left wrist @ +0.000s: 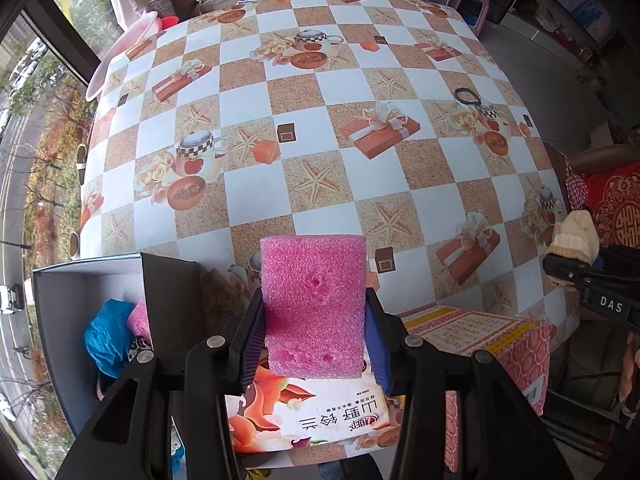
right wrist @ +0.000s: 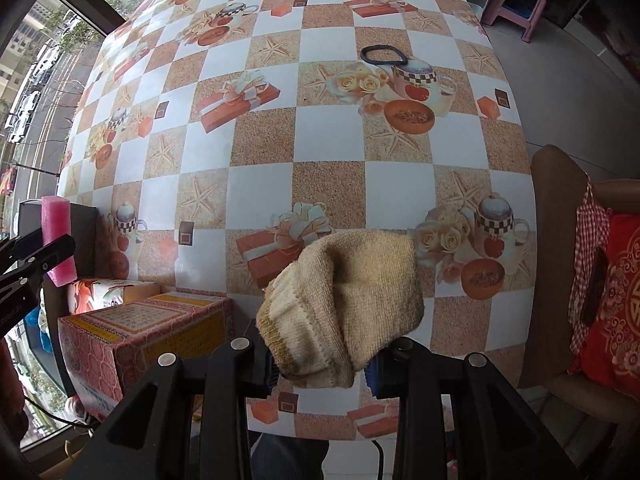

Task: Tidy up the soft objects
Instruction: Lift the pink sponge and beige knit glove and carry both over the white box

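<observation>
Both claws carrying soft items above the tabletop, sorting partly done.

The left claw is clenching 1 pink sponge; the right claw is gripping 1 knitted beige glove. At near left, the open box is already holding a blue cloth and another pink piece; 1 black band is lying far off, seemingly left.

Both wrist views look down (shared table).

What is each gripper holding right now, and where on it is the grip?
The left gripper clamps the pink sponge by its two side edges near the lower end. The right gripper pinches the beige knitted sock at its bunched cuff end.
</observation>
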Demonstrator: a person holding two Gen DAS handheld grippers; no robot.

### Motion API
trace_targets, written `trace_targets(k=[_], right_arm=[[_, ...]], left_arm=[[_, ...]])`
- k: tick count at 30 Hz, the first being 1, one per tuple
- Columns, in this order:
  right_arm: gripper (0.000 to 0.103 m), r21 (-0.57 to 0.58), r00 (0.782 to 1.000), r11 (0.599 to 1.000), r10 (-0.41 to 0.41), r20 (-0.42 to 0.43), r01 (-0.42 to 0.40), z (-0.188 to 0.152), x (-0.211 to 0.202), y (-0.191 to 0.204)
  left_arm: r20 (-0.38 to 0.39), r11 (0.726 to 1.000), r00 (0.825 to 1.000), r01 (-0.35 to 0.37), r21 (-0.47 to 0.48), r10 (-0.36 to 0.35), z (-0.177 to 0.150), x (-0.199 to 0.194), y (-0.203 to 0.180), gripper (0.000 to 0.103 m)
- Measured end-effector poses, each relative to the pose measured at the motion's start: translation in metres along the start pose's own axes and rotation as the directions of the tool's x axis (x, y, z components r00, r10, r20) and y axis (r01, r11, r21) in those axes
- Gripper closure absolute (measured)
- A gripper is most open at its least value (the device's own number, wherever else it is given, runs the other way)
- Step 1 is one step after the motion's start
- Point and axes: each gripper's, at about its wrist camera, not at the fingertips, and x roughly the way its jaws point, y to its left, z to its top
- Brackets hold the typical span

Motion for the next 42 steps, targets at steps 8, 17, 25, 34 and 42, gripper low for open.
trace_targets(k=[8, 17, 25, 34, 42], right_arm=[[0.069, 0.043, 1.0, 0.999, -0.008, 0.013, 0.008, -0.038, -0.015, 0.007], [0.07, 0.075, 1.0, 0.997, -0.015, 0.026, 0.013, -0.082, -0.026, 0.02], [0.07, 0.08, 1.0, 0.997, 0.008, 0.004, -0.009, -0.118, -0.022, 0.039], [0.07, 0.022, 0.998, 0.998, 0.051, -0.021, -0.051, -0.146, -0.015, 0.075], [0.07, -0.083, 0.996, 0.993, 0.082, -0.029, -0.084, -0.156, -0.019, 0.11]], left_arm=[[0.01, 0.999, 1.0, 0.024, 0.041, -0.024, -0.037, -0.015, 0.002, 0.054], [0.008, 0.995, 0.999, 0.052, 0.087, -0.053, -0.082, -0.025, 0.002, 0.054], [-0.013, 0.99, 0.997, 0.073, 0.119, -0.072, -0.123, -0.028, 0.003, 0.054], [0.001, 0.99, 0.997, 0.08, 0.117, -0.081, -0.149, -0.037, 0.006, 0.054], [0.056, 0.997, 0.997, 0.051, 0.063, -0.055, -0.157, -0.053, 0.021, 0.054]])
